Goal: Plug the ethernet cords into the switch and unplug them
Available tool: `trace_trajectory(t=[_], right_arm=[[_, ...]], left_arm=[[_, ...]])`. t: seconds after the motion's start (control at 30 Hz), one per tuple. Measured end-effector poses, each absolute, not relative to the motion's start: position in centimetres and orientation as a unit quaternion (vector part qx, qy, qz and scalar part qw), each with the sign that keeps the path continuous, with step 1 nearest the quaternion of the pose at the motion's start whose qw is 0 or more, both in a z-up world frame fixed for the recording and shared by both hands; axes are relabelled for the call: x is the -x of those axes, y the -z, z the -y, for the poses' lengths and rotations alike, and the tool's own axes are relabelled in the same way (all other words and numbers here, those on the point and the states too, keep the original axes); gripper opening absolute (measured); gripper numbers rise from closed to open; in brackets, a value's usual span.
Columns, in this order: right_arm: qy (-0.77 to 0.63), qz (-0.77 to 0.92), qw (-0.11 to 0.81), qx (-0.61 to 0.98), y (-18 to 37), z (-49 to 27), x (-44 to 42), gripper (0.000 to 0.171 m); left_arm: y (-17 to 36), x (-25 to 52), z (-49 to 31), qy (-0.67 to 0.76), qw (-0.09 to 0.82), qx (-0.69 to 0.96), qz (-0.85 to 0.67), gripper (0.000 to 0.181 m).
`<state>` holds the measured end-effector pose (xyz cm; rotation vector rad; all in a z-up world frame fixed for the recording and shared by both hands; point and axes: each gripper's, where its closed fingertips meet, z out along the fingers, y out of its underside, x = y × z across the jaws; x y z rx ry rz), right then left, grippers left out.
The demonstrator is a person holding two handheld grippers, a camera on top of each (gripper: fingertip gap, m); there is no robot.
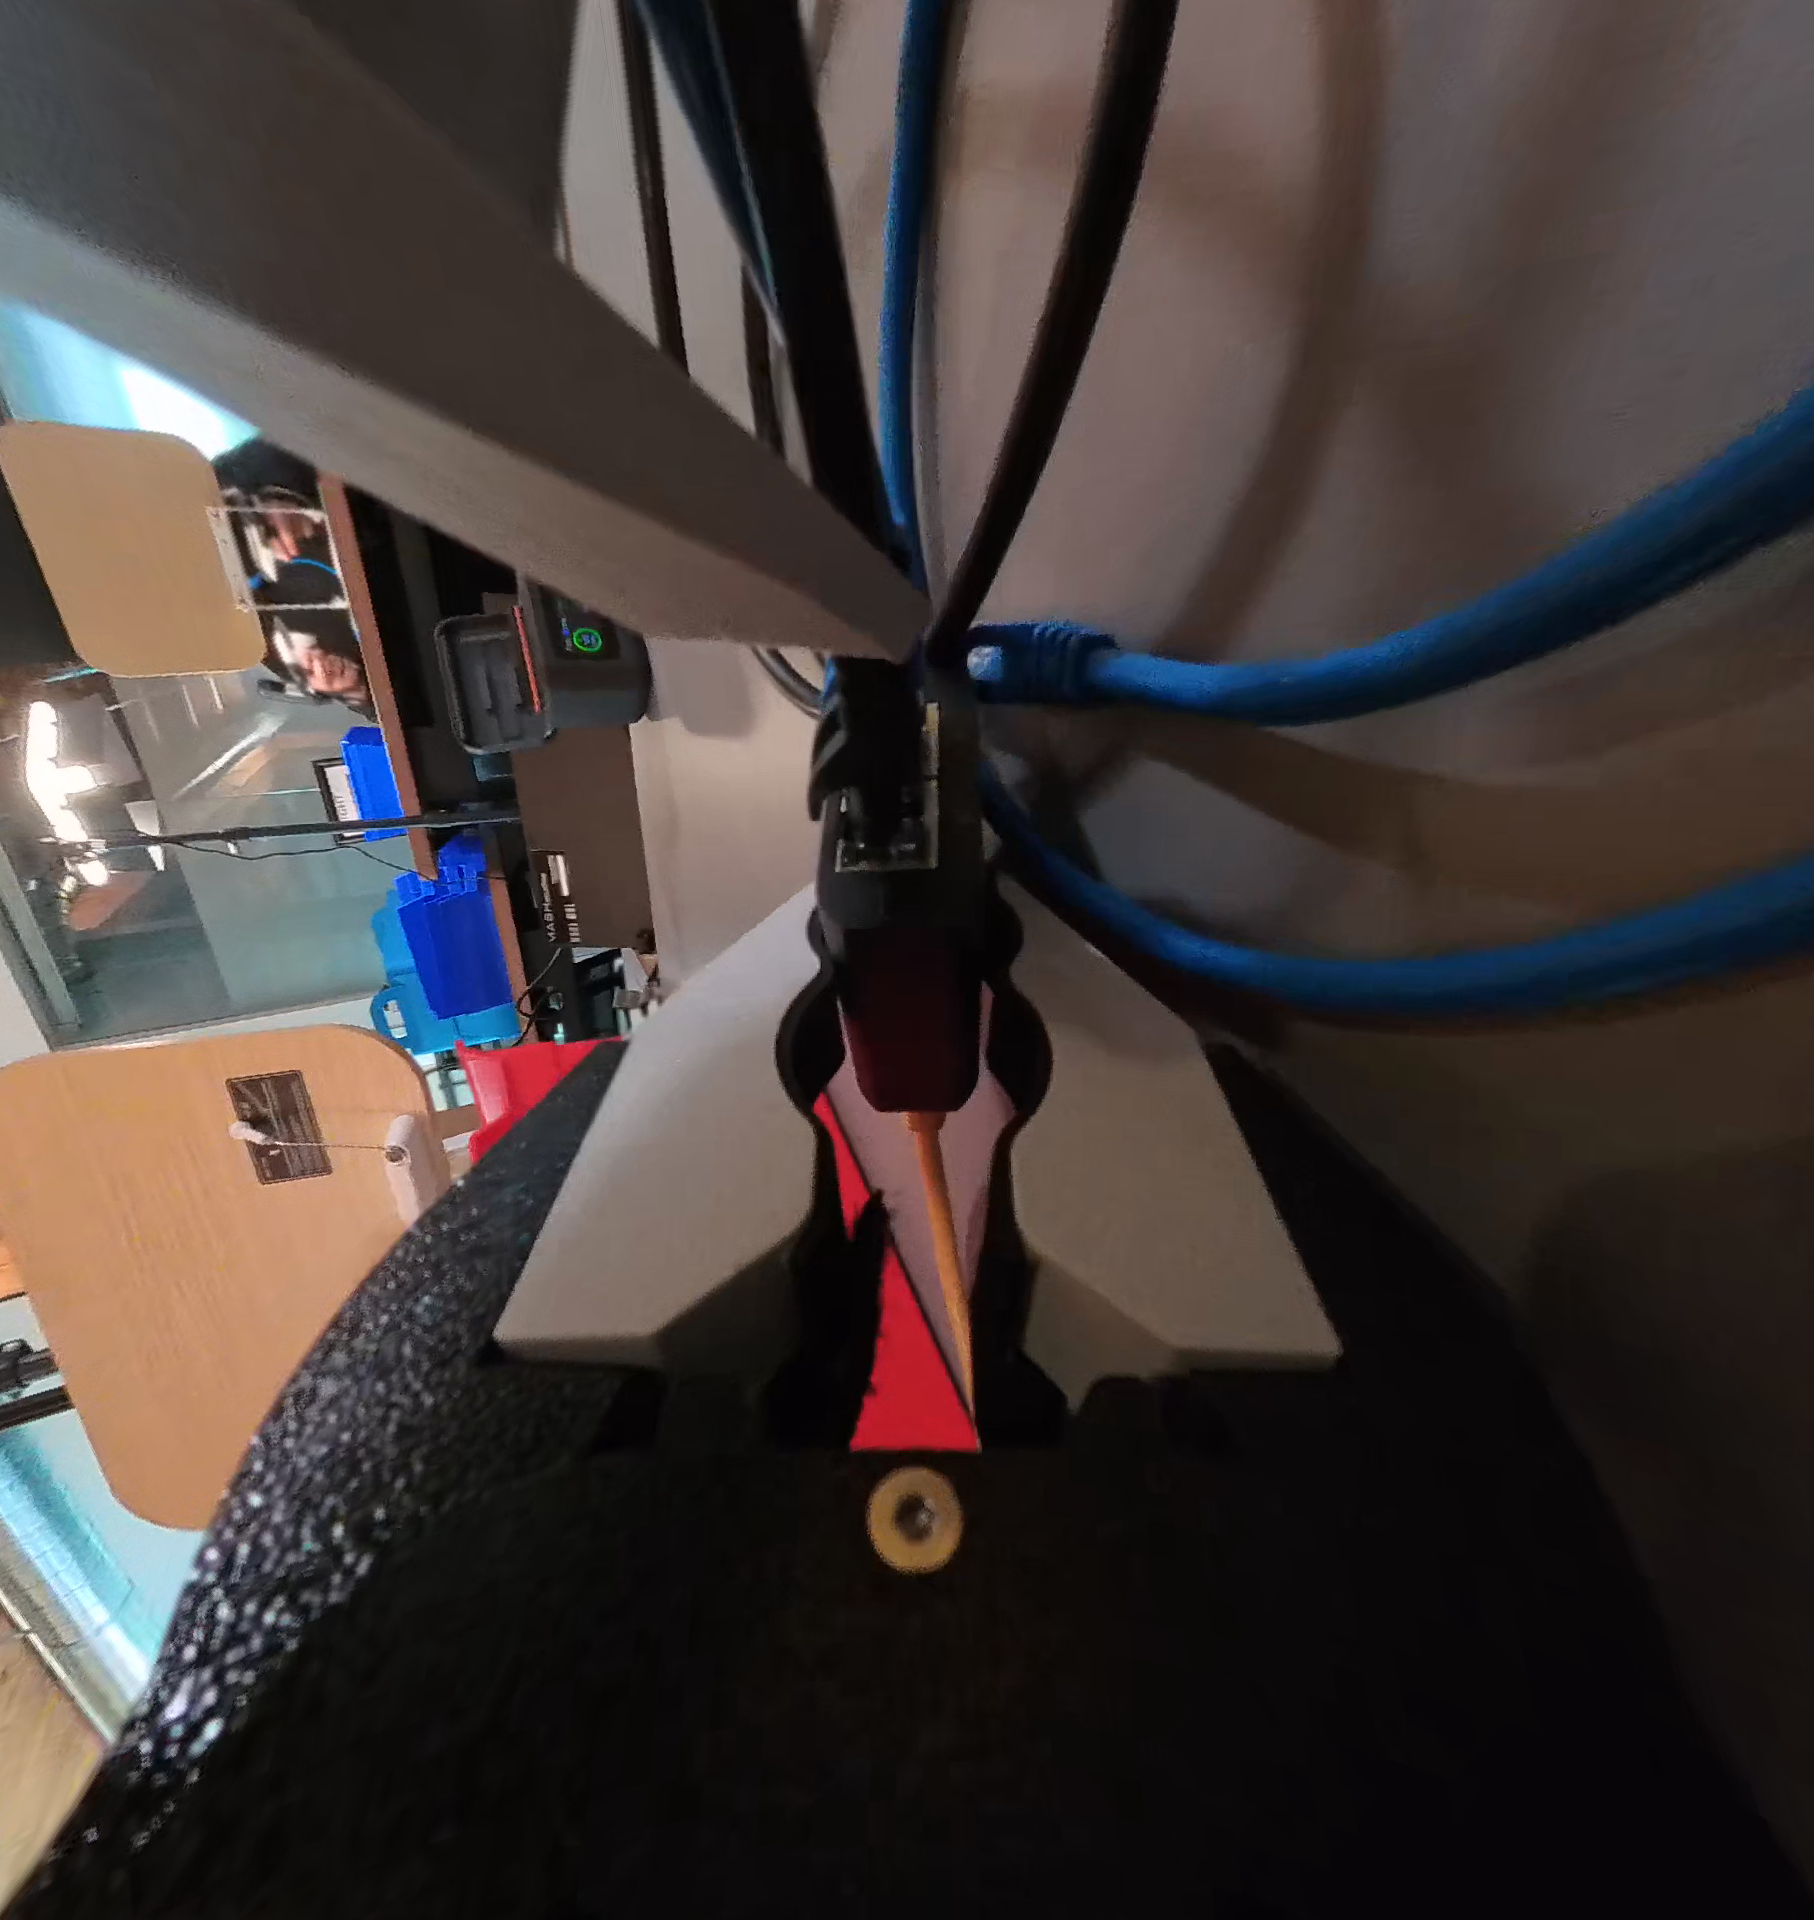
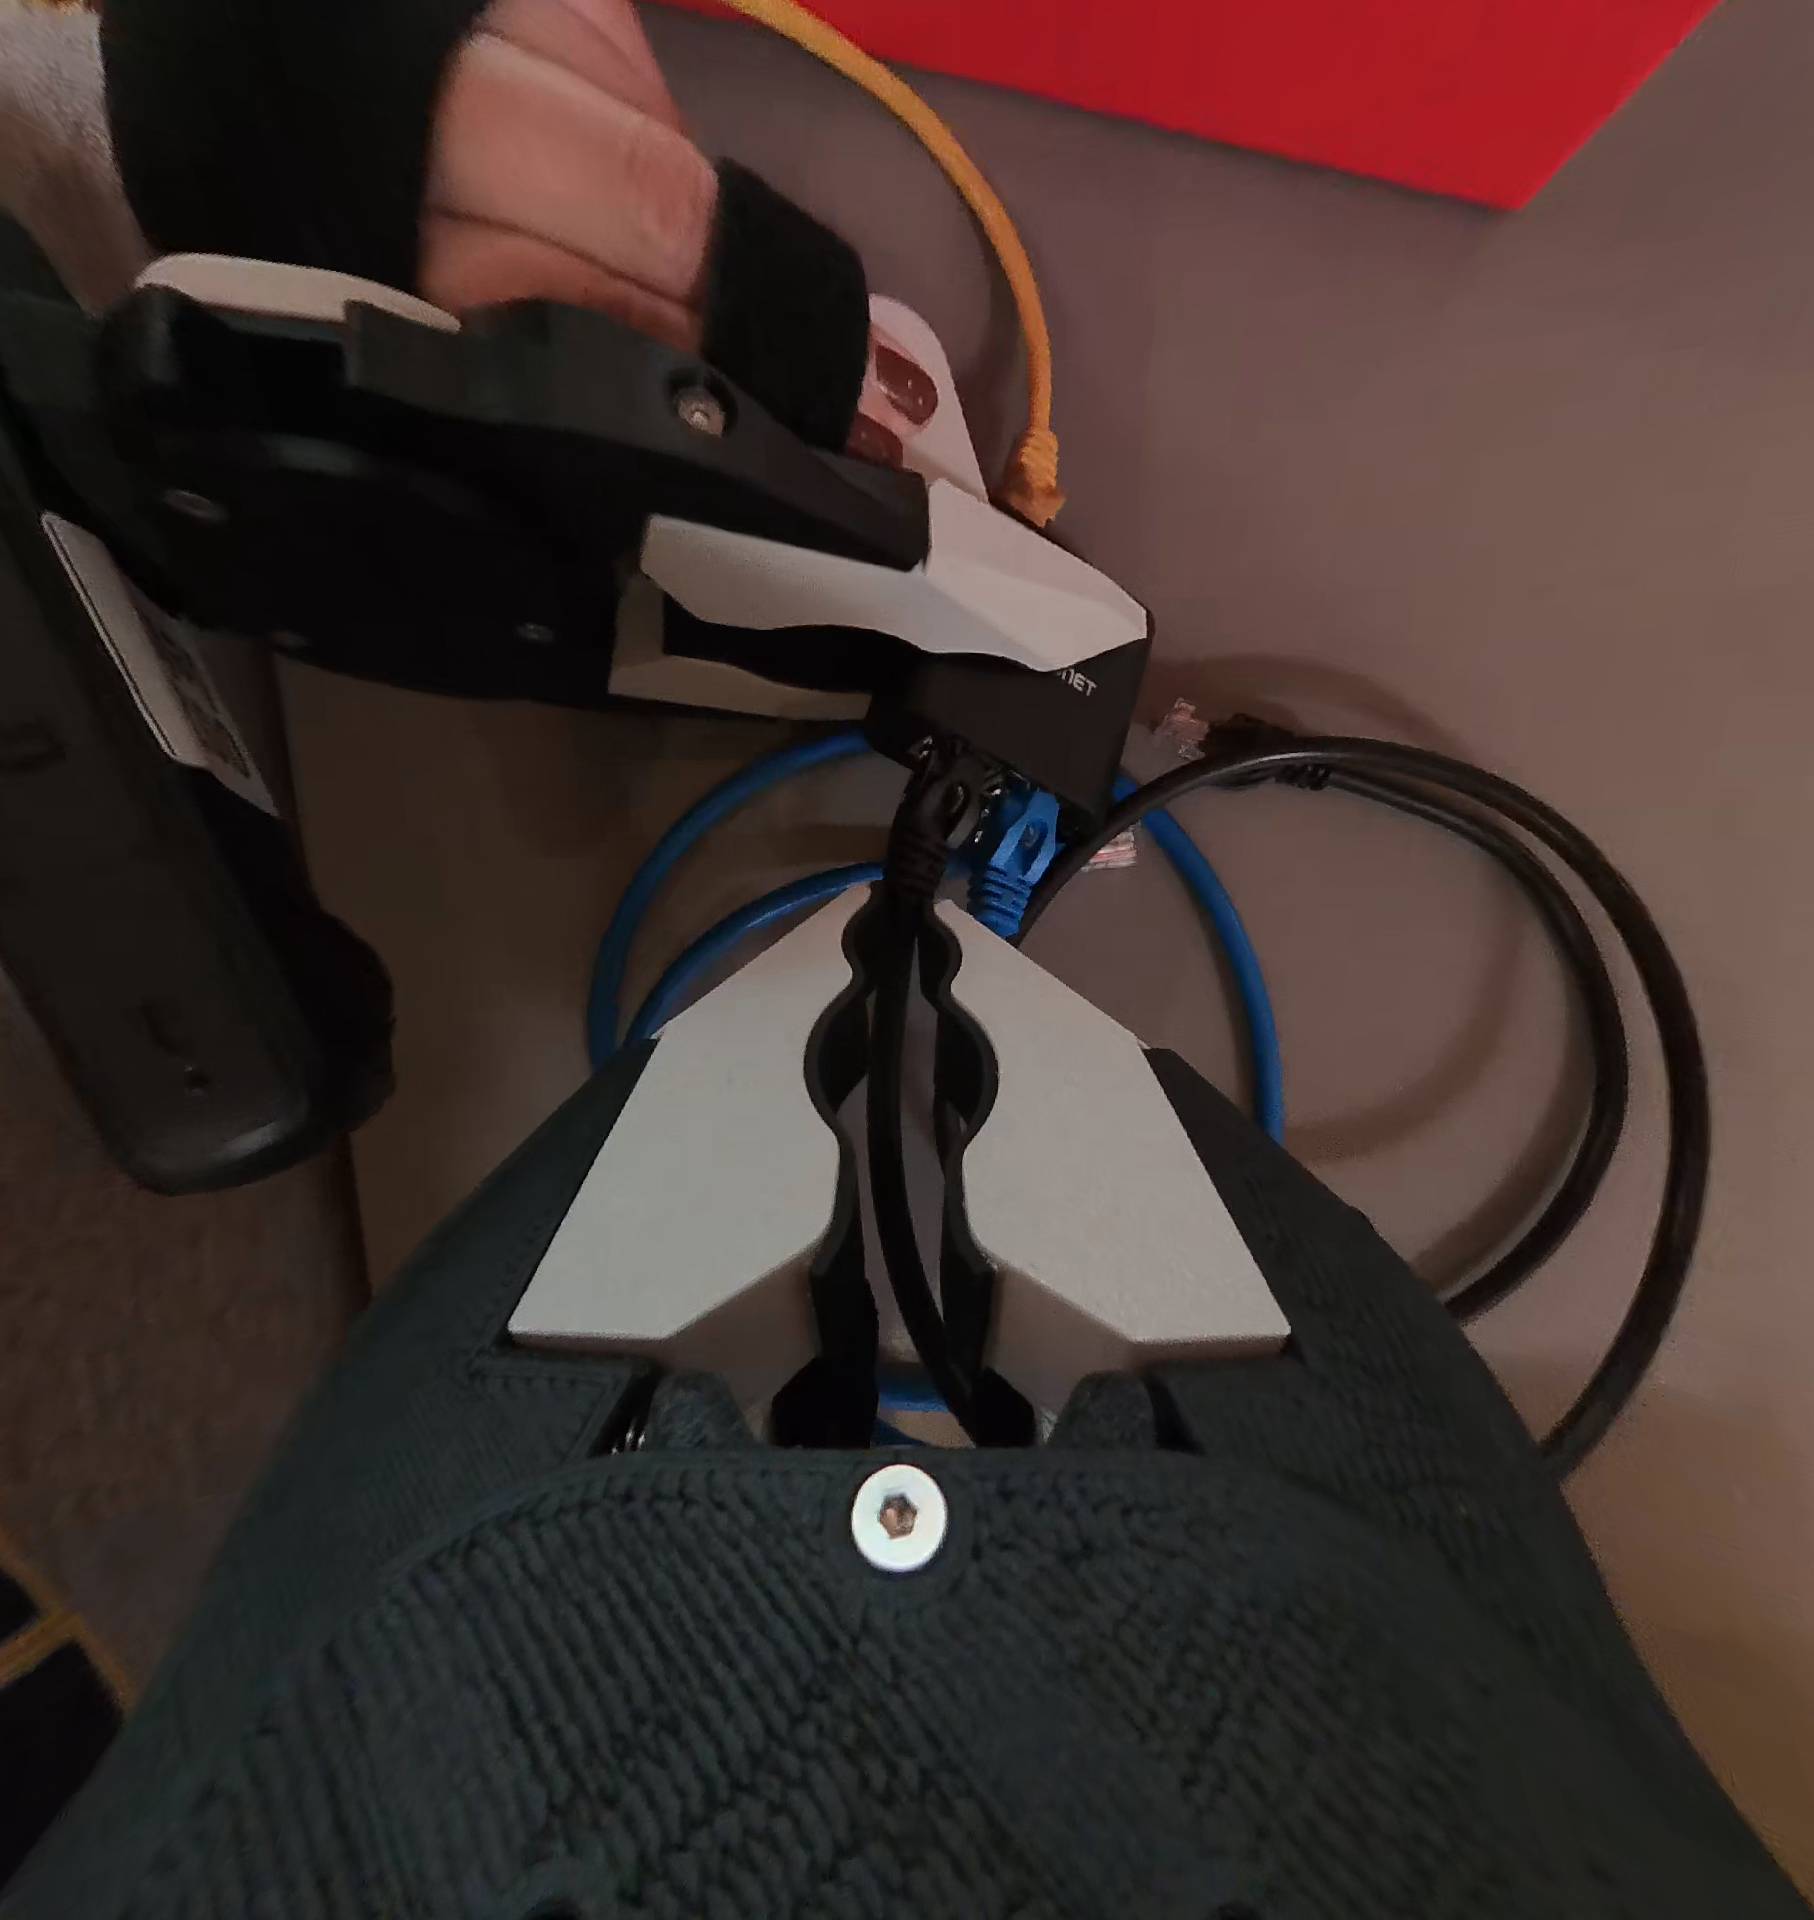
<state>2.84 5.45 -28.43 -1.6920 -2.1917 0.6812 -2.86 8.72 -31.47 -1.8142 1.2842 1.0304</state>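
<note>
My left gripper [image 1: 908, 935] is shut on the small black switch [image 1: 898, 831], holding it by one end. In the right wrist view the left gripper [image 2: 1079, 634] holds the switch [image 2: 1028, 717] just above the grey table. A black ethernet cord's plug [image 2: 929, 821] and a blue cord's plug [image 2: 1017, 852] sit in the switch's ports. My right gripper [image 2: 898, 930] is shut on the black cord just behind its plug, and the cord runs back between the fingers. The blue cord [image 1: 1298, 675] leaves the switch to the right. An orange cord [image 2: 1033, 468] lies loose behind it.
The blue cord [image 2: 1235, 997] and black cords [image 2: 1609, 1039] lie coiled on the grey table [image 2: 1505, 468] under and right of the switch. Loose clear plugs [image 2: 1183, 722] lie beside it. A red box [image 2: 1194, 83] stands at the far edge. Wooden chairs [image 1: 186, 1247] and blue bins [image 1: 446, 956] stand beyond. The left gripper's tips are roughly 7 cm from the right gripper's.
</note>
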Motion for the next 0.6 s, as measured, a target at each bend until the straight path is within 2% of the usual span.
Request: trace_trajectory(t=[0.27,0.33,0.37,0.47,0.6], right_arm=[[-0.234,0.745,0.176,0.599,28.6,-5.9,-2.6,0.003],[-0.239,0.738,0.201,0.598,28.1,-6.3,-2.5,0.005],[-0.253,0.736,0.219,0.589,27.1,-6.3,-2.4,0.013],[-0.314,0.707,0.335,0.538,21.5,-6.6,-2.6,0.037],[-0.318,0.618,0.524,0.493,14.3,-9.7,-6.4,0.041]], left_arm=[[31.4,3.2,-9.1,-0.397,0.336,0.7,-0.49,0.021],[31.3,3.3,-9.4,-0.375,0.343,0.707,-0.492,0.021],[30.9,3.6,-9.6,-0.369,0.35,0.714,-0.481,0.021],[29.1,5.1,-10.1,-0.373,0.367,0.733,-0.434,0.021],[26.7,6.3,-10.4,-0.326,0.413,0.768,-0.364,0.021]])
